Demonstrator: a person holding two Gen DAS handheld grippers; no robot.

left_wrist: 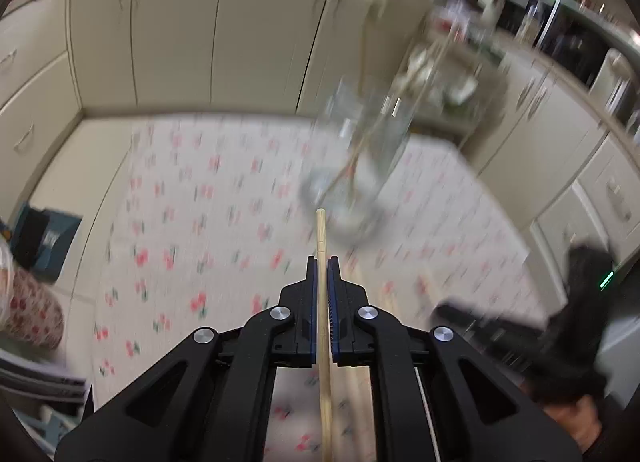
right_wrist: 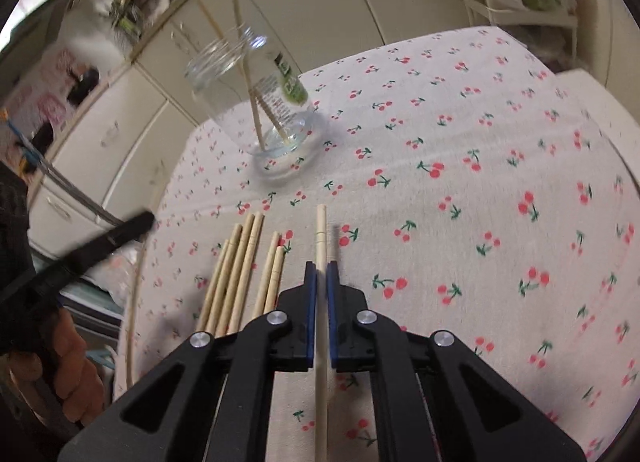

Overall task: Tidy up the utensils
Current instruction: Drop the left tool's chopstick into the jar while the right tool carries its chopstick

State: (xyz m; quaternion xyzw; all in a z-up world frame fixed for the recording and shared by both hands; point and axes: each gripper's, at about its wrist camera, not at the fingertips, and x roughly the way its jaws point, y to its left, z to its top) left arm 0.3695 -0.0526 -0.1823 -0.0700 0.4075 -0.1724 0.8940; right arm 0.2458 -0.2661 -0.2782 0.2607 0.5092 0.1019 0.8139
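A clear glass jar (right_wrist: 256, 101) stands on the cherry-print tablecloth (right_wrist: 460, 189) with two wooden chopsticks leaning inside it; it shows blurred in the left wrist view (left_wrist: 360, 157). My left gripper (left_wrist: 322, 262) is shut on a wooden chopstick (left_wrist: 321, 229) that points toward the jar. My right gripper (right_wrist: 321, 266) is shut on another chopstick (right_wrist: 321, 229), held above the cloth. Several loose chopsticks (right_wrist: 240, 274) lie on the cloth to the left of my right gripper.
Cream cabinet doors (left_wrist: 180, 29) surround the table on the far side. The other gripper shows as a dark blurred shape at right in the left wrist view (left_wrist: 568, 322) and at left in the right wrist view (right_wrist: 80, 258). A teal box (left_wrist: 44, 238) sits at left.
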